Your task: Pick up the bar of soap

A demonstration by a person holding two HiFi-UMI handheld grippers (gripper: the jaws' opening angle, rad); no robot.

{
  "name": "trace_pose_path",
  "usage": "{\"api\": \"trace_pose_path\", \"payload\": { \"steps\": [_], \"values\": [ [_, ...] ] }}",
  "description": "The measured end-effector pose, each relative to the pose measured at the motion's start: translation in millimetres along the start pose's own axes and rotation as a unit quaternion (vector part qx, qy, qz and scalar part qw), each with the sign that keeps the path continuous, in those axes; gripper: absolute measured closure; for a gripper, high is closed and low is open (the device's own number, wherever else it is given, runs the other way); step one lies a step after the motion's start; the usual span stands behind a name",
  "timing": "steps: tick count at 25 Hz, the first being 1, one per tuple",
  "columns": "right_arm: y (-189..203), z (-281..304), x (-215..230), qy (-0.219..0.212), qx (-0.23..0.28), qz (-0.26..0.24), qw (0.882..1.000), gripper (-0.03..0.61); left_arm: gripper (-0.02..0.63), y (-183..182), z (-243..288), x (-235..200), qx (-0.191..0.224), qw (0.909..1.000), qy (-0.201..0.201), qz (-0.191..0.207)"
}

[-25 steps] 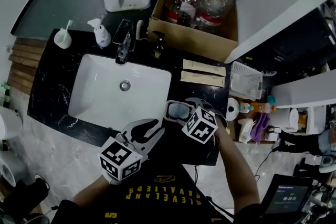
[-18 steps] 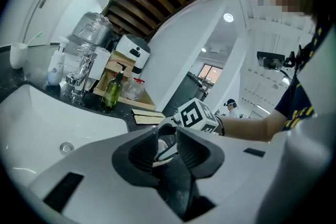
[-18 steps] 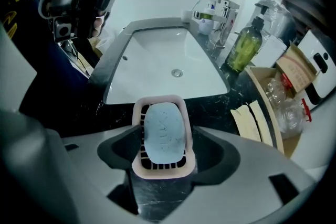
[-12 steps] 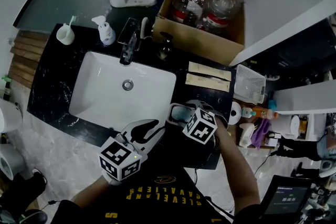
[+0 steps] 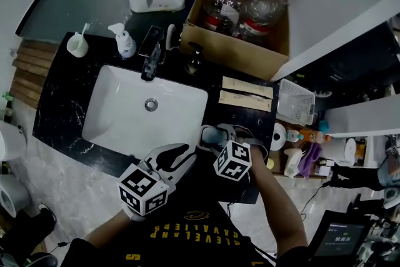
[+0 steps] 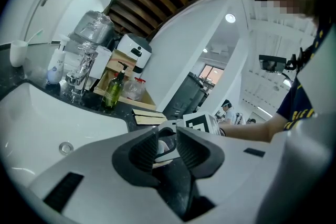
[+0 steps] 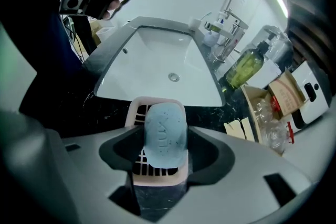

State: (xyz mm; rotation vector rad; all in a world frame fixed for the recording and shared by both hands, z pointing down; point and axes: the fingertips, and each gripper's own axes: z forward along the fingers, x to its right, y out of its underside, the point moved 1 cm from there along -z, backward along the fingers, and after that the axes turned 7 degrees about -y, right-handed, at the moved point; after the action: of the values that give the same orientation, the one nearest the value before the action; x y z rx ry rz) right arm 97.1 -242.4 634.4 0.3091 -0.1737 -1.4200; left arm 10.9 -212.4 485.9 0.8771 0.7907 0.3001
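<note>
**Soap bracketed in its dish, lift not yet made**

Soap is the whole business here, and it sits where it started: the blue-grey, speckled oval bar of soap (image 7: 165, 131) lies on a pink slotted plastic soap dish (image 7: 137, 113). The dish stands on the black marble-look counter (image 5: 59, 103), just to the right of the white rectangular basin (image 5: 125, 115).

The right gripper (image 7: 164, 150) points steeply down over the dish with the bar between its two dark pads. Its jaws have just been closing from their widest spread. In the right gripper view no gap shows on either flank of the bar, so the pads appear to have met the bar's long sides. The grip reads as only just taken. The bar's underside looks to be resting on the dish slats, and nothing shows it clear of them.

The left gripper (image 6: 168, 147) hangs near the counter's front edge beside the basin. It points almost level towards the dish. Its jaws stand a little apart and nothing is between them. Through the gap only the dish and the other tool's marker cube appear, further off.

By my reading the reach and the straddling are done and the squeeze is at its start. What is left is to firm the pinch and raise the bar off the dish. A wet bar could slide out between the pads, or the light dish could come up with it.
</note>
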Motion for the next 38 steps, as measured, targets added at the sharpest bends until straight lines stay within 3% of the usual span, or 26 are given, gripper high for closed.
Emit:
{"api": "trace_pose_path", "payload": {
  "steps": [9, 14, 19, 24, 28, 32, 35, 38],
  "values": [
    [2.1, -1.9, 4.0, 0.001, 0.011, 0.031, 0.999, 0.308, 0.499, 0.8, -4.7, 2.9, 0.002, 1.0000, -0.003, 0.001],
    [0.3, -14.1, 11.0, 0.020, 0.045, 0.072, 0.996, 0.310, 0.499, 2.3, -10.7, 4.0, 0.004, 1.0000, -0.008, 0.000],
    [-2.1, -30.3, 11.1, 0.029, 0.094, 0.127, 0.987, 0.311, 0.499, 5.1, -12.6, 9.3, 0.003, 1.0000, -0.005, 0.004],
    [-6.1, -50.5, 4.9, 0.035, 0.154, 0.182, 0.971, 0.311, 0.499, 5.9, -13.1, 17.6, 0.003, 0.9999, 0.001, 0.012],
    [-13.9, -73.8, 6.9, 0.056, 0.219, 0.219, 0.949, 0.311, 0.499, 6.4, -12.9, 25.4, 0.002, 0.9998, 0.009, 0.020],
    [-20.5, -99.9, 4.1, 0.063, 0.284, 0.266, 0.919, 0.311, 0.499, 6.0, -11.8, 34.0, 0.000, 0.9994, 0.016, 0.030],
    [-25.3, -118.8, 2.7, 0.066, 0.334, 0.304, 0.890, 0.311, 0.499, 6.5, -9.9, 39.9, -0.005, 0.9990, 0.021, 0.038],
    [-29.3, -138.6, 1.7, 0.066, 0.391, 0.348, 0.849, 0.311, 0.499, 5.5, -8.8, 45.1, -0.006, 0.9986, 0.027, 0.045]
  ]
}}
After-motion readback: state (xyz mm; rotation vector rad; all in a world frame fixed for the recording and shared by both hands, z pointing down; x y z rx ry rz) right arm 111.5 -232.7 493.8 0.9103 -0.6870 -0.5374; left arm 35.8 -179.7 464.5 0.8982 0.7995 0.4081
